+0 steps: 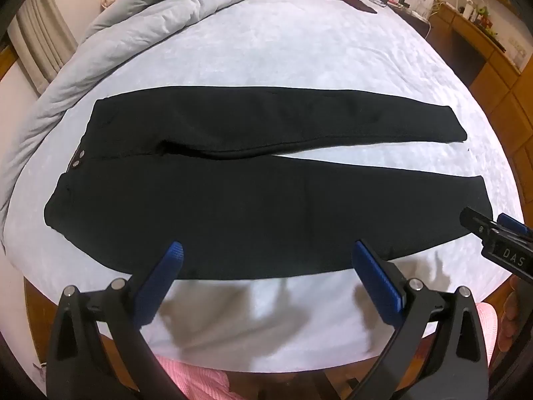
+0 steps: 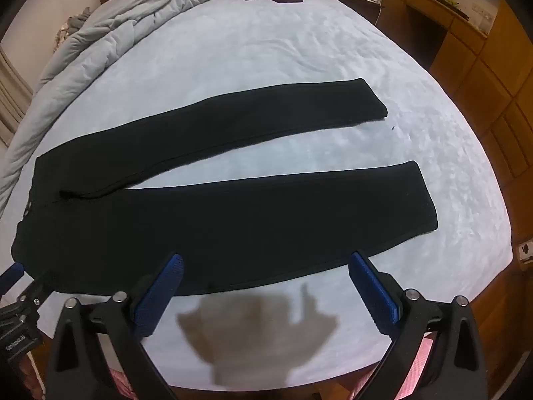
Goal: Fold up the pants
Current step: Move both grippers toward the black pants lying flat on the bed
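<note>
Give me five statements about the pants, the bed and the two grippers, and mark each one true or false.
1. The black pants lie flat with both legs spread apart. True.
2. The left gripper is clamped on the waistband. False: its jaws stand open and hold nothing.
3. A grey quilt is bunched at the far left of the bed. True.
4. The pants are already folded in half. False: they lie full length, unfolded.
5. The right gripper is open, near the closer leg's edge. True.

Black claws (image 1: pixel 268 253) w/ blue ribbed pads (image 2: pixel 373 286), silver screws.
</note>
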